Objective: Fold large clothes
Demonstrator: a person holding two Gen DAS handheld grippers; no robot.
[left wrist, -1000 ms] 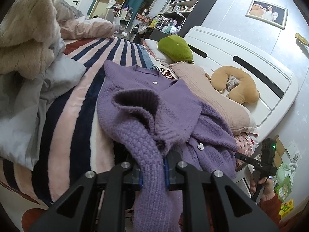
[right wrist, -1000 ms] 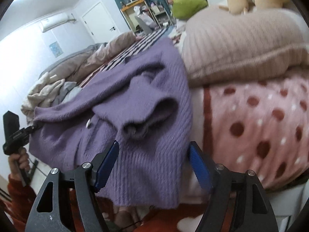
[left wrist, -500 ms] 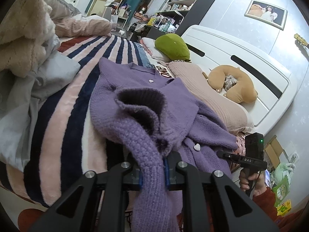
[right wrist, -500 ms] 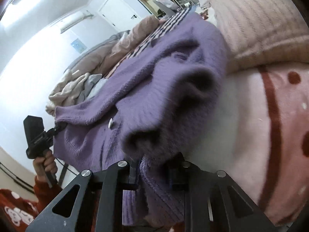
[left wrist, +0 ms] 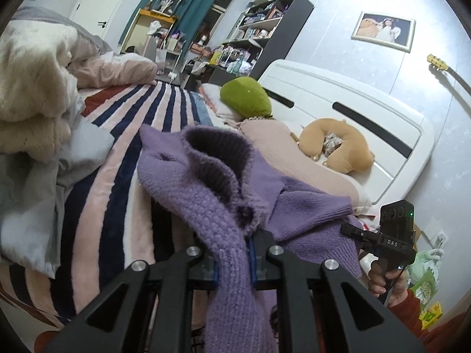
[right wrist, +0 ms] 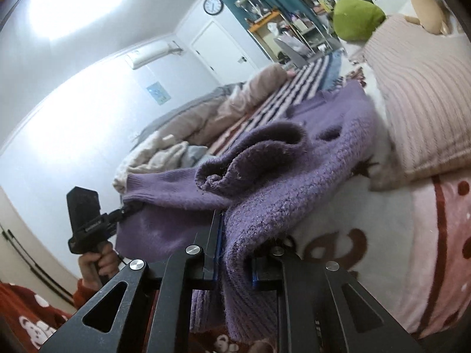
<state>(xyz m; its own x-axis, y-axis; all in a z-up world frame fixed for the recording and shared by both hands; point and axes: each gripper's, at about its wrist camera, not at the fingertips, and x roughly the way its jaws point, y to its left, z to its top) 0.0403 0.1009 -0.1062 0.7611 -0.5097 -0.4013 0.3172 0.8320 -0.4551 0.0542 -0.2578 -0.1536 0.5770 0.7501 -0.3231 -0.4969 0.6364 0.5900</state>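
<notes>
A purple knit cardigan (left wrist: 188, 176) lies across the striped bed, its near hem lifted off the edge. My left gripper (left wrist: 234, 257) is shut on the cardigan's near edge, knit bunched between its blue pads. My right gripper (right wrist: 235, 261) is shut on the other near corner of the cardigan (right wrist: 294, 182), which drapes over its jaws. The right gripper also shows in the left wrist view (left wrist: 348, 229), and the left gripper in the right wrist view (right wrist: 129, 207), each pinching the hem. The fabric between them hangs slack.
The striped blanket (left wrist: 117, 153) covers the bed. A heap of cream and grey bedding (left wrist: 32, 111) lies at the left. A pink ribbed pillow (left wrist: 297, 158), green cushion (left wrist: 245, 97), tan neck pillow (left wrist: 335, 147) and white headboard (left wrist: 368, 117) stand to the right.
My right gripper closed on the cardigan's corner, having been open around it a second ago. Both grippers lifted the near hem up and toward the head of the bed.
</notes>
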